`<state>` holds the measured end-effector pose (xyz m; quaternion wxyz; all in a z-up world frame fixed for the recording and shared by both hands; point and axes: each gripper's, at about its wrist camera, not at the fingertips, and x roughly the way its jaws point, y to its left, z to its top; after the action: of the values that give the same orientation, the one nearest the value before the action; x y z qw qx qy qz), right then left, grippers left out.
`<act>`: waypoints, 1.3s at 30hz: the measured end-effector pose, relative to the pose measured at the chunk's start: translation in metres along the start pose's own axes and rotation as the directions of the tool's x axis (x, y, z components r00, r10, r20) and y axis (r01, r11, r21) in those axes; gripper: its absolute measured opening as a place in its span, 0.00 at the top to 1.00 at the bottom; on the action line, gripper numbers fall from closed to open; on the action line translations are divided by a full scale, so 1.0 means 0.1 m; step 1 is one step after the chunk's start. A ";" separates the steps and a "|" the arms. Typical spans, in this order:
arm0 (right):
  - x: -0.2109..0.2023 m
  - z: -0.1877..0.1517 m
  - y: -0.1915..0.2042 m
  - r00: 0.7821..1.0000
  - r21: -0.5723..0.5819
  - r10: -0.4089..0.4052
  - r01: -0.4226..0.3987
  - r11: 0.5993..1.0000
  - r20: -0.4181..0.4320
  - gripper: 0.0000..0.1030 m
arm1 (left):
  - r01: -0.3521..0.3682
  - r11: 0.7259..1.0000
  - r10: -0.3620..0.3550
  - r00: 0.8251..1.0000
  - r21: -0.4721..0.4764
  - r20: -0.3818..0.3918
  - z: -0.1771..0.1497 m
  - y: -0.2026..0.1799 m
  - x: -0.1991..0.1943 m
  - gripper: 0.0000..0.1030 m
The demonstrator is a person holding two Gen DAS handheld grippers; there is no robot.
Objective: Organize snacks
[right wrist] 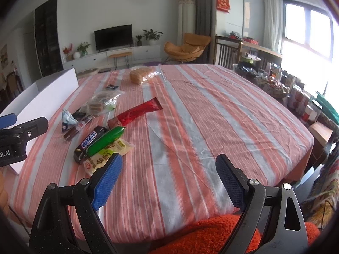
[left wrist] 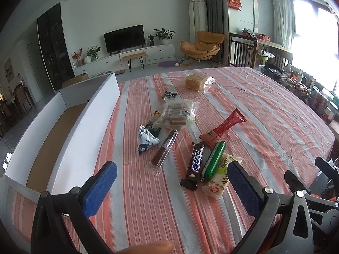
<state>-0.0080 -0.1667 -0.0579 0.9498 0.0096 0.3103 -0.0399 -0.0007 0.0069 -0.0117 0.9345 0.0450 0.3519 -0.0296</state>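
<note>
Several snacks lie on the striped tablecloth [left wrist: 264, 114]: a Snickers bar [left wrist: 195, 163], a green sausage [left wrist: 213, 160], a pale rice-cake pack [left wrist: 220, 177], a red pack [left wrist: 224, 127], a brown stick [left wrist: 164, 151], a white triangular pack [left wrist: 146, 140], a clear biscuit bag [left wrist: 177, 114] and a bread bag [left wrist: 196, 82]. A white open box [left wrist: 84, 127] stands at the left. My left gripper [left wrist: 172, 182] is open and empty, just short of the Snickers bar. My right gripper [right wrist: 168, 175] is open and empty, to the right of the pile [right wrist: 101, 144].
The table's right edge [right wrist: 305, 148] drops to jars and baskets [right wrist: 275, 84]. An orange fuzzy cushion [right wrist: 211, 232] lies at the near edge. The left gripper's body [right wrist: 19, 139] shows at the left of the right wrist view.
</note>
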 end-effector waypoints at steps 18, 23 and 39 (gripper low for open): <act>0.01 -0.01 0.00 1.000 -0.002 0.002 -0.002 1.000 -0.006 0.11 | 0.010 1.000 -0.011 0.999 -0.018 -0.034 -0.06 0.04 0.10 0.00; 0.02 -0.01 0.00 1.000 -0.003 0.002 -0.002 1.000 -0.007 0.11 | 0.011 1.000 -0.012 0.999 -0.017 -0.035 -0.06 0.04 0.10 0.00; 0.02 -0.01 0.00 1.000 -0.002 0.002 -0.002 1.000 -0.009 0.11 | 0.015 1.000 -0.015 0.999 -0.019 -0.039 -0.08 0.02 0.12 0.00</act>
<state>-0.0069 -0.1672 -0.0594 0.9485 0.0094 0.3144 -0.0385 0.0033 0.0098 -0.0254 0.9275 0.0343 0.3707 -0.0325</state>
